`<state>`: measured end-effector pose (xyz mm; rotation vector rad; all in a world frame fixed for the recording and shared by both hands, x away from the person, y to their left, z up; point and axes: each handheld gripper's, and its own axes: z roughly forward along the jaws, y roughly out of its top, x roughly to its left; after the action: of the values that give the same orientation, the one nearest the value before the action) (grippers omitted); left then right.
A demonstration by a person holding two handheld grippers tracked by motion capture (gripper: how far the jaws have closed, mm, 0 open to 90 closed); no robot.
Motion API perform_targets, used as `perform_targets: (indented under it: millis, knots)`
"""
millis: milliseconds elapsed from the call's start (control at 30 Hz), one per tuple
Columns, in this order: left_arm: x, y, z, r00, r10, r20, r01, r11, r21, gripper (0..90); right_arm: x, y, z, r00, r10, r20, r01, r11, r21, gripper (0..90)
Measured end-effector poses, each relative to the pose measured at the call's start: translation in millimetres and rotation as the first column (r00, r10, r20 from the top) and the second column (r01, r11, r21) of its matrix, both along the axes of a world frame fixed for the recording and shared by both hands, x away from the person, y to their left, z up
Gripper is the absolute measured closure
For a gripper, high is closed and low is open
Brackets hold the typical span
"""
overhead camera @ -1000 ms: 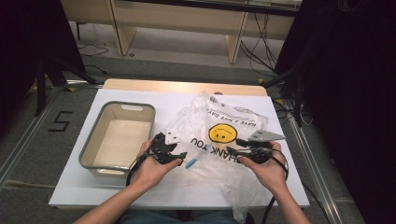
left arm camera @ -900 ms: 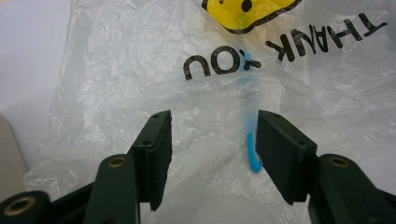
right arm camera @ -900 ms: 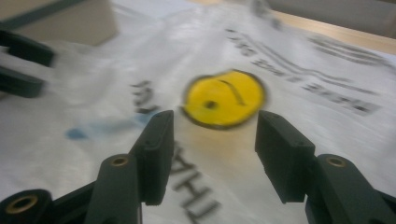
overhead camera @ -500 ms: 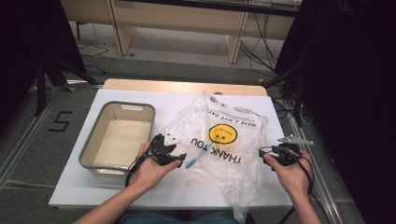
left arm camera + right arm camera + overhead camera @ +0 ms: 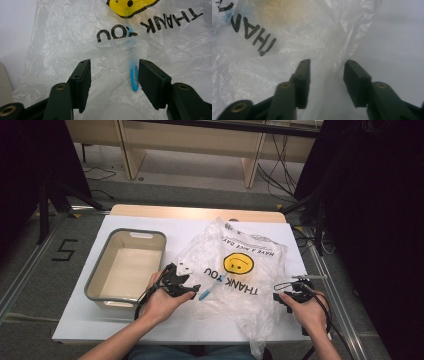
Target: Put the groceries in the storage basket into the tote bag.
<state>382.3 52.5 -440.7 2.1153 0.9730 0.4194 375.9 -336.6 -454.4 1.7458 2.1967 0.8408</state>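
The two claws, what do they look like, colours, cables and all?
Both are black. The left claw has two flat rectangular jaws with small screw holes and brass-coloured pivot pins; a black cable loops back from it. The right claw carries a grey plate on top and black cables. Forearms are bare, no sleeves.

Looked like a lab or recording workspace, not a home. A white table (image 5: 125, 330) stood on a grey carpeted floor (image 5: 30, 320) with metal rails (image 5: 22, 280) running along it at 9 and 3 o'clock. A "5" in black tape (image 5: 64, 250) was stuck on the floor at 9 o'clock. Black curtains or screens (image 5: 370, 220) closed off both sides at 10 and 2 o'clock. At 12 o'clock, a light wood bench (image 5: 200, 135) stood with loose cables (image 5: 280, 180) trailing under it. A black stand (image 5: 47, 205) stood at 10 o'clock.
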Motion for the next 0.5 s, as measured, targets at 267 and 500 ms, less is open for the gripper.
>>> perform_targets:
  millis: [267,500]
  knots:
    - [0.1,-0.6,0.1,1.0,-0.002,-0.001,0.002,1.0,0.002,43.9,9.0,-4.3,-1.0,0.9994,0.028,-0.022,-0.028,0.9996,0.01,90.0]
    - [1.7,-2.8,3.9,1.0,-0.004,0.009,0.004,1.0,-0.003,43.5,30.1,-7.7,5.8,0.9985,0.018,0.051,-0.015,0.9982,-0.058,90.0]
